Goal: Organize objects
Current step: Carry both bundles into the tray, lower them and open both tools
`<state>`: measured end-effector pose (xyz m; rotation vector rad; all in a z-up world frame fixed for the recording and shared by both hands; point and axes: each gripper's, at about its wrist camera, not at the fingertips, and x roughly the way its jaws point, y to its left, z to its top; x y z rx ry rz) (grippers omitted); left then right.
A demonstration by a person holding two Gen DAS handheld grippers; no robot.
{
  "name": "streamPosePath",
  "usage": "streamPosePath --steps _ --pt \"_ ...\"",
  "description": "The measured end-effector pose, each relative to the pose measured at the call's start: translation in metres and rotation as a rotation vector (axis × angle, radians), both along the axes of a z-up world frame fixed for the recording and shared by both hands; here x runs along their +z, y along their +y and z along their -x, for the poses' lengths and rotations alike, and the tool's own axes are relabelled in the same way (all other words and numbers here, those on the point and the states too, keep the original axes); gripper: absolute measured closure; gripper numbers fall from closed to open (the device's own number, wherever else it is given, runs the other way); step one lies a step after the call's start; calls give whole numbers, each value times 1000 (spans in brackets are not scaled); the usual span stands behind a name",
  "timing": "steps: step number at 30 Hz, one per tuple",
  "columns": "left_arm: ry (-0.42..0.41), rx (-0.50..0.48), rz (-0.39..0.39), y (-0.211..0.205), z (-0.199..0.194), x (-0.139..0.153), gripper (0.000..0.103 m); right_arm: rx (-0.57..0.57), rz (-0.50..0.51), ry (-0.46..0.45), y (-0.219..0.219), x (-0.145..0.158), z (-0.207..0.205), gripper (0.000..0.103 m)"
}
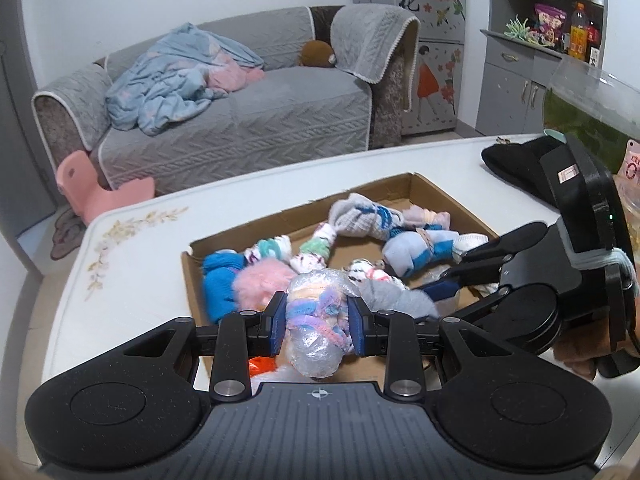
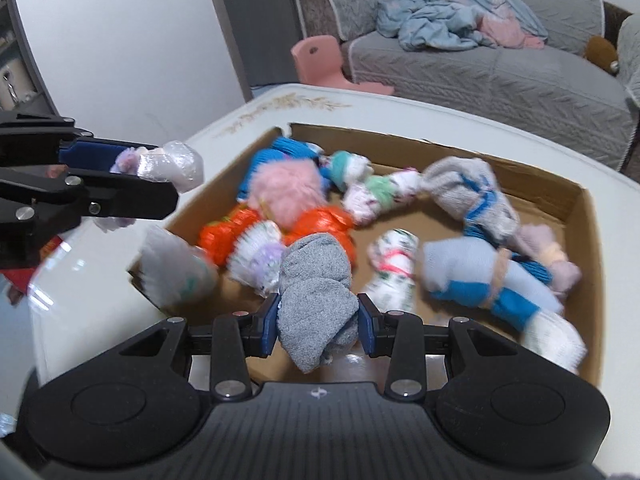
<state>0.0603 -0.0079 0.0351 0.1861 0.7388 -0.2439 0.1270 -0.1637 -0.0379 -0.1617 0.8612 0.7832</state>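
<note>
A shallow cardboard box (image 1: 420, 184) (image 2: 584, 204) on the white table holds several rolled sock bundles. My left gripper (image 1: 318, 326) is shut on a clear plastic bag of pastel socks (image 1: 316, 320), held above the box's near left corner; it also shows in the right wrist view (image 2: 168, 164). My right gripper (image 2: 318, 326) is shut on a grey sock bundle (image 2: 316, 304) above the box's near edge; it shows in the left wrist view (image 1: 436, 284) at the right. A pink fluffy bundle (image 2: 286, 188) and orange bundles (image 2: 320, 224) lie in the box.
The white table (image 1: 132, 248) has a floral print at its far left. A black slipper-like item (image 1: 516, 164) and a glass bowl (image 1: 588, 100) stand at the table's right. A grey sofa (image 1: 248, 120), a pink stool (image 1: 88, 184) and a shelf cabinet (image 1: 548, 40) lie beyond.
</note>
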Motion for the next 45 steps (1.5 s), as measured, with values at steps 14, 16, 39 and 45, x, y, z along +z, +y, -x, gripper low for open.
streamPosePath --steps 14,16,39,45 --pt "82 -136 -8 -65 -9 -37 65 -69 108 -73 -39 3 0 67" --pt "94 -151 -9 -73 -11 -42 65 -79 109 -76 -41 4 -2 67" --pt "148 -22 -78 -40 -41 -73 65 89 185 -85 -6 -3 -3 67" --pt "86 -189 -243 -57 -35 -84 63 135 231 -97 -8 -5 3 66"
